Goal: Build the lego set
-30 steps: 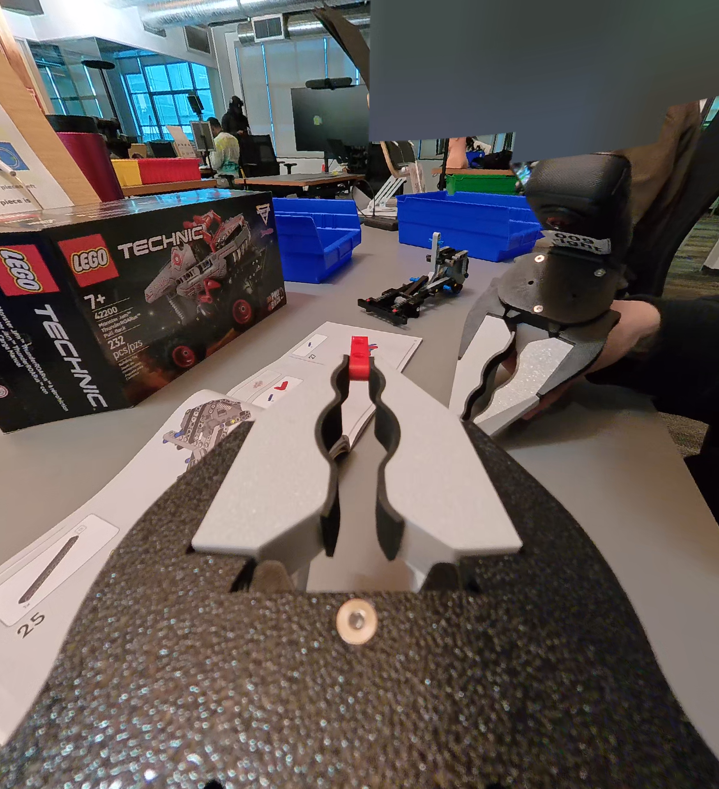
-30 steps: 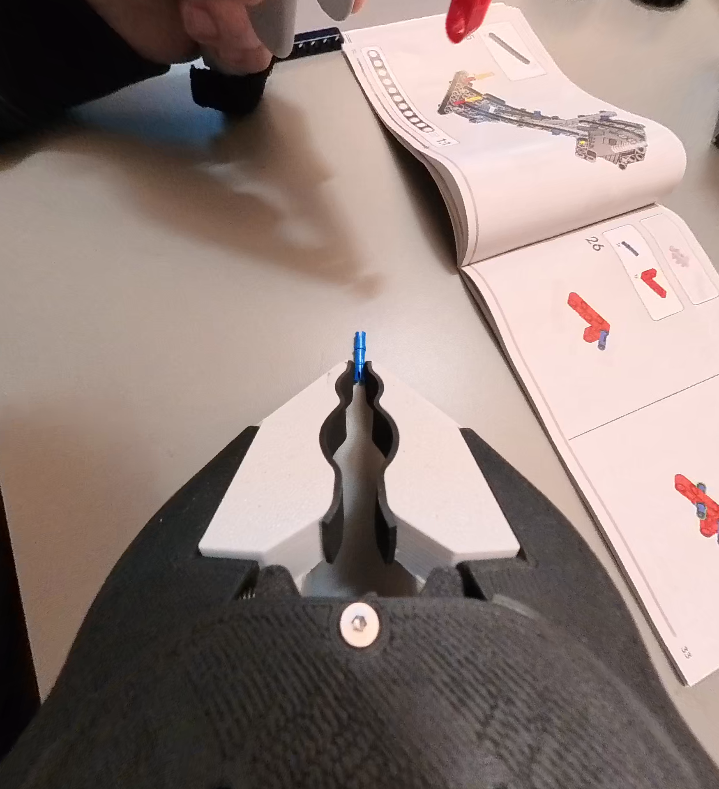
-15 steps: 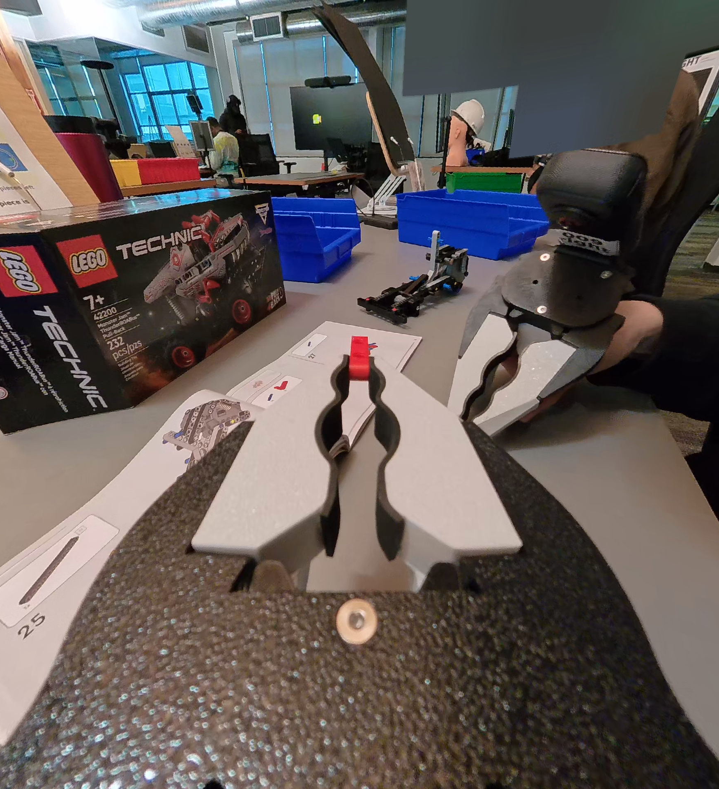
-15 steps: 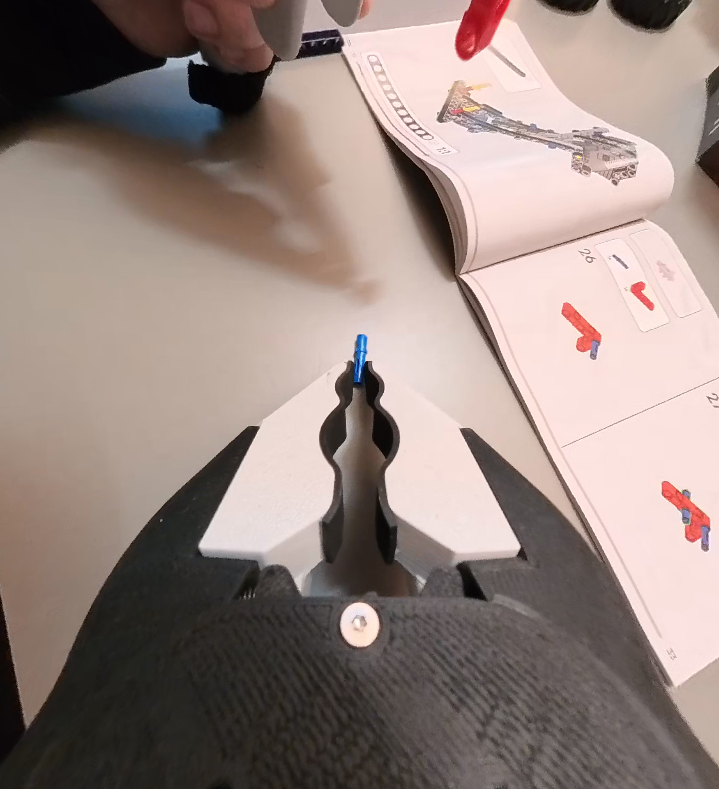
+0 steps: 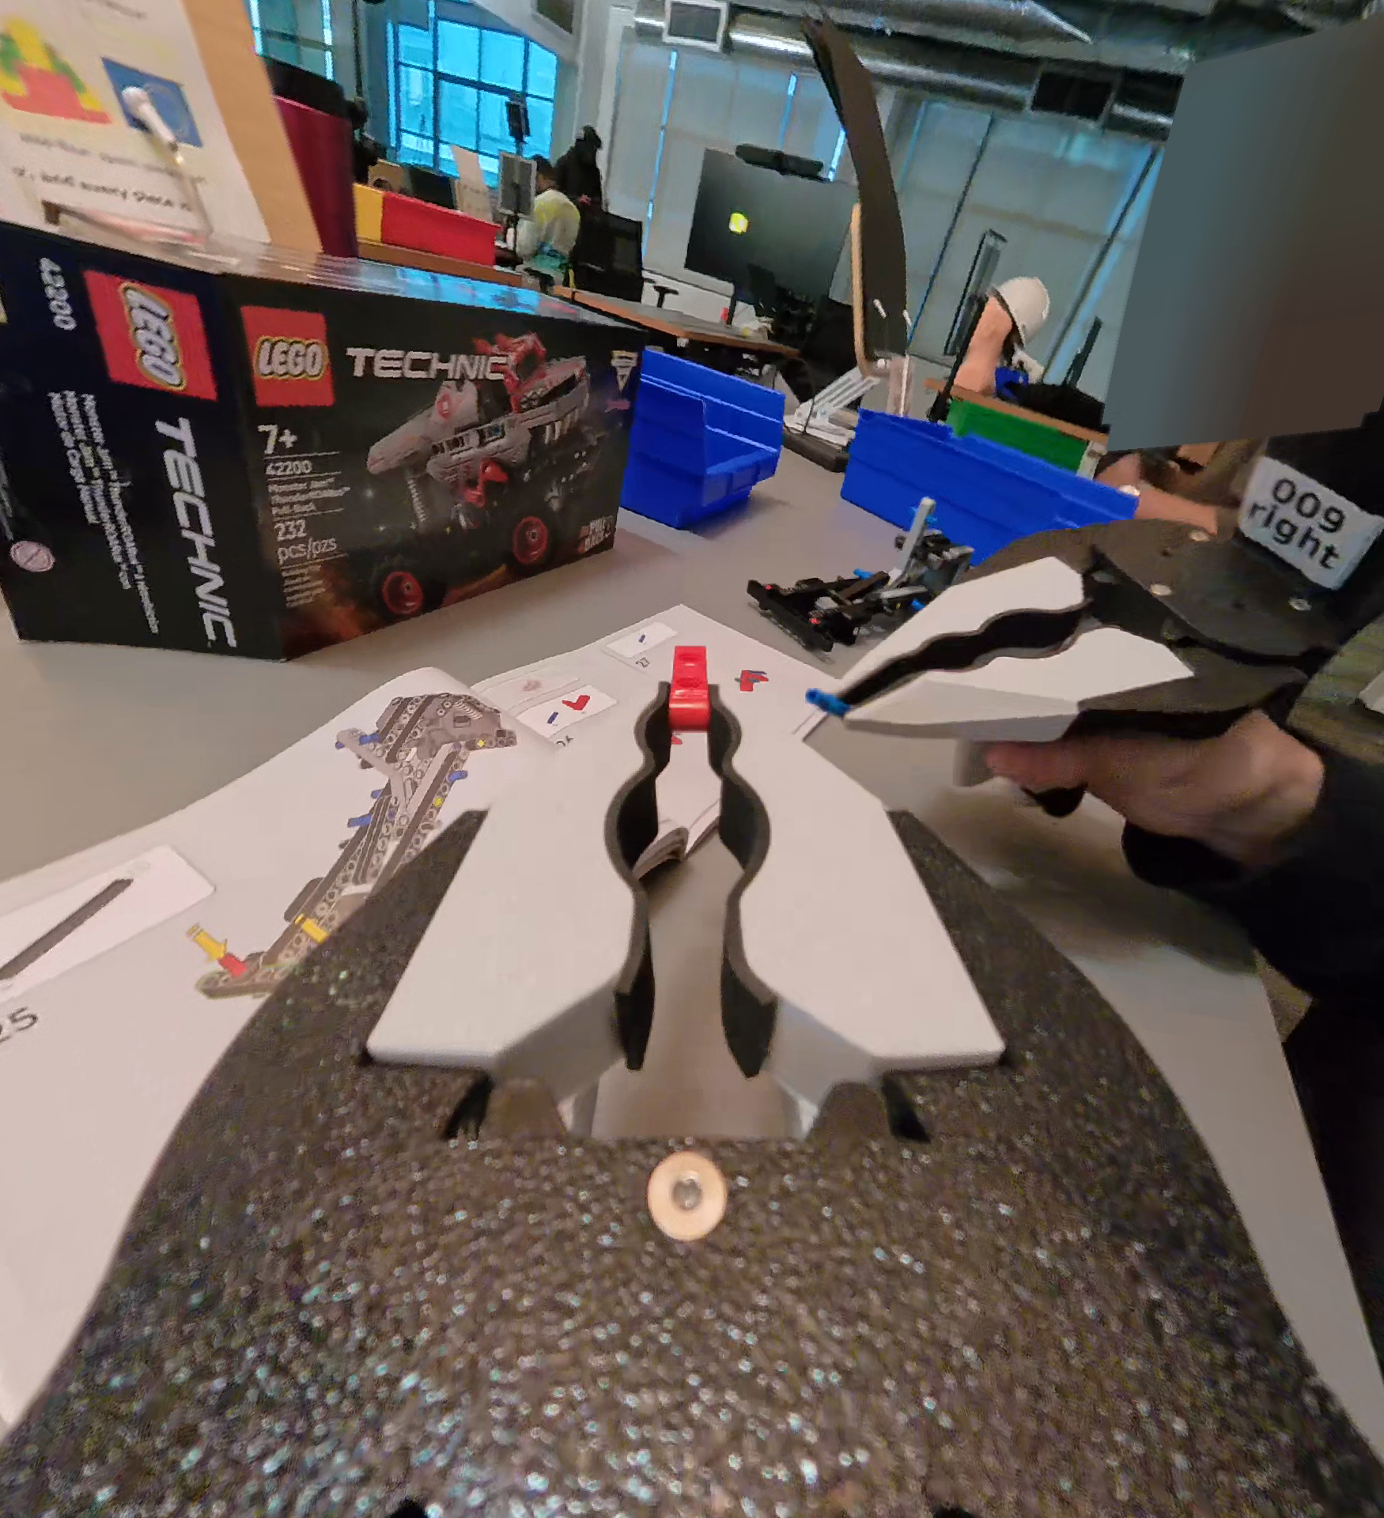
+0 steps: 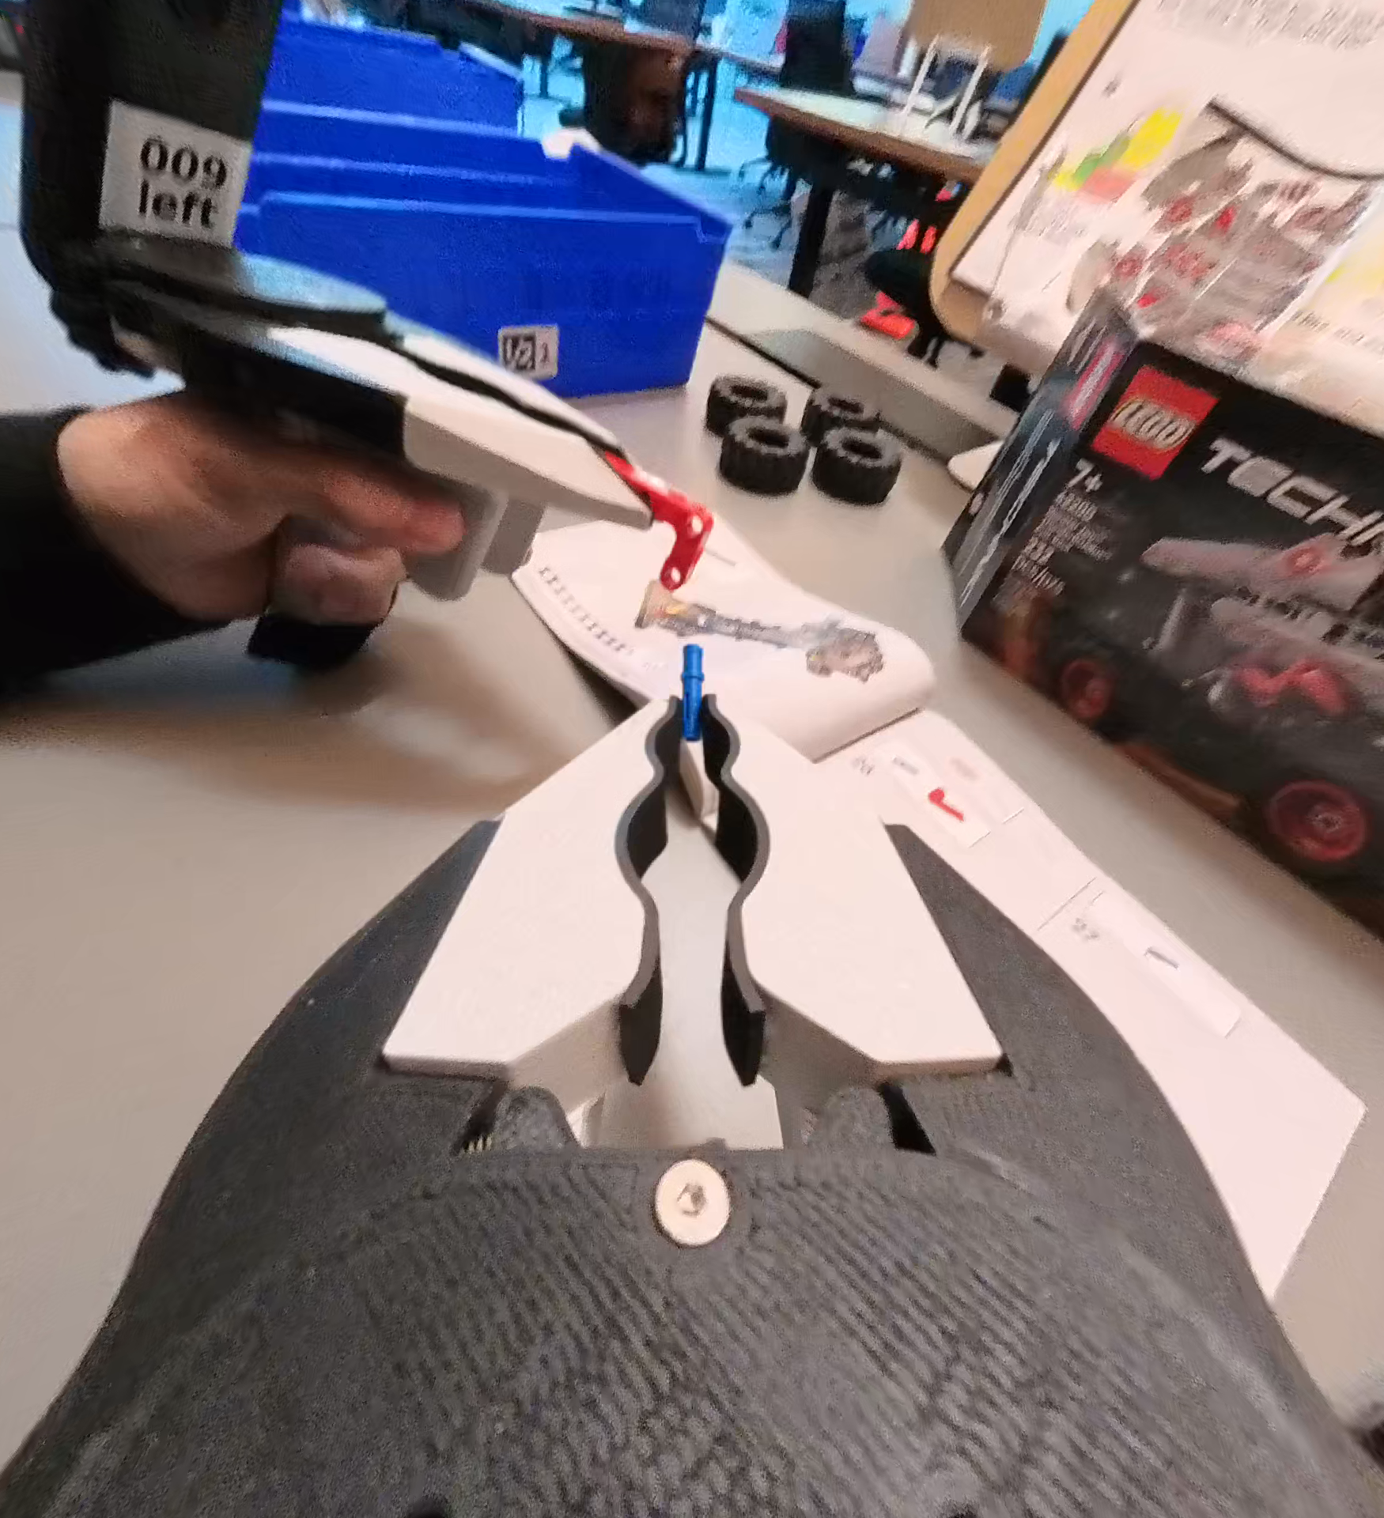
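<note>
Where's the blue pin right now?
The blue pin is pinched at the tip of the right claw, held above the table just short of the open instruction booklet, pointing toward the red L-shaped piece in the left claw.

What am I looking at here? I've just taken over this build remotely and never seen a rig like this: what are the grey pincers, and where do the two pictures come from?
No robot arm: a person holds a two-finger gripper in each hand, with a camera on each looking along its fingers. In the left wrist view, the left gripper pinches a red L-shaped piece; the other gripper shows at the right. In the right wrist view, the right gripper pinches a blue pin, aimed towards the red piece. On the grey table lie an open instruction booklet, the set's box, four black tyres, blue bins and a partly built black assembly.
</note>
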A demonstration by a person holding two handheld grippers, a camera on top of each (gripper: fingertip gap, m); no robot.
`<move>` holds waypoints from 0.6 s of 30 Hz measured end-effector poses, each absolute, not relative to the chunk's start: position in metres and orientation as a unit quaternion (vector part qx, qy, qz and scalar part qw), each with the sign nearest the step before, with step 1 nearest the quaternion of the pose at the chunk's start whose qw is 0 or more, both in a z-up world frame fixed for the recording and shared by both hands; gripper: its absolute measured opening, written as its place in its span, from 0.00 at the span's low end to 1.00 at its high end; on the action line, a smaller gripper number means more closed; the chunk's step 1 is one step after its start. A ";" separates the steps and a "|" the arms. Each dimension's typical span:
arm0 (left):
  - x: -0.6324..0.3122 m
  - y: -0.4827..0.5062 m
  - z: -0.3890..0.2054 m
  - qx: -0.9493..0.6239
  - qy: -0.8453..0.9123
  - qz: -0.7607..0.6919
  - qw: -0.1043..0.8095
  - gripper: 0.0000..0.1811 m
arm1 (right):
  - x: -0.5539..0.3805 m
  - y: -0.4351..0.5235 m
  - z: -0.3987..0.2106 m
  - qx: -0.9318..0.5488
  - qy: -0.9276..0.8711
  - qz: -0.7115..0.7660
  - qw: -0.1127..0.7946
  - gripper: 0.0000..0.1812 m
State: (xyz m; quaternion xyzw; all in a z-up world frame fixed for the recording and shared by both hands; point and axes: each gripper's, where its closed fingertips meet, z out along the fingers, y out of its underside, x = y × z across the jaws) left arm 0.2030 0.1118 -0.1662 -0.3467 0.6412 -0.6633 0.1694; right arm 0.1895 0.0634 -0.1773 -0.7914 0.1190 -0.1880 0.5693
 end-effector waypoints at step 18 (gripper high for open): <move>0.204 0.117 -0.152 -0.246 0.675 -0.565 0.405 0.03 | 0.199 0.103 -0.160 -0.736 0.141 -0.115 0.652 0.01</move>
